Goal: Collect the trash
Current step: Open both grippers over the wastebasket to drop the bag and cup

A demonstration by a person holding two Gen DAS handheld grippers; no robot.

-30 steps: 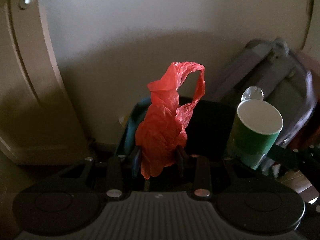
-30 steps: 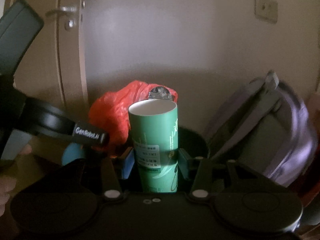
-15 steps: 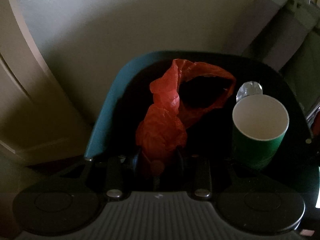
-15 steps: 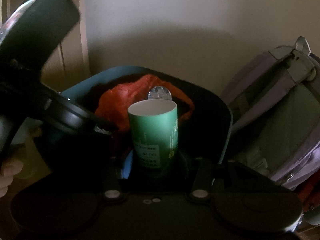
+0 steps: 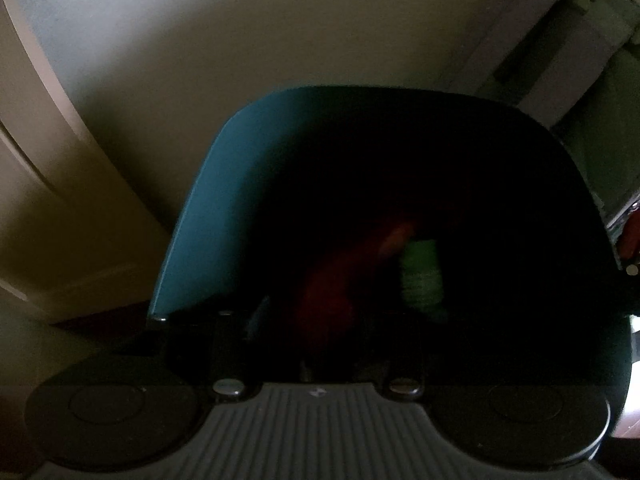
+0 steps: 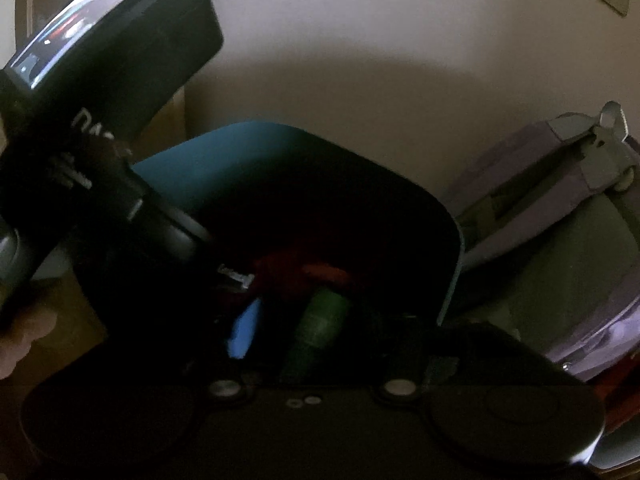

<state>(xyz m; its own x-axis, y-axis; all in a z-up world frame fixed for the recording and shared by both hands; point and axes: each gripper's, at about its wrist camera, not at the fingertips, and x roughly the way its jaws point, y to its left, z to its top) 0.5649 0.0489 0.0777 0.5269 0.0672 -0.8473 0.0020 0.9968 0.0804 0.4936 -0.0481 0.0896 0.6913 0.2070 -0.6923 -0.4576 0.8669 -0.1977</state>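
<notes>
We hold both grippers low over the teal bin (image 5: 196,216) so the trash lands inside its smooth, rounded plastic wall. The crinkled red bag (image 5: 332,280) lies ahead of the left gripper (image 5: 320,344); the rigid green cup (image 6: 320,324) tilts before the right gripper (image 6: 312,344). Darkness hides both grips; we cannot tell whether either is clenched or released

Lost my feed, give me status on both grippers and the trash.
Both grippers down inside teal bin. Red bag and green cup low in bin, grips too dark to confirm. Nothing blocking.
</notes>
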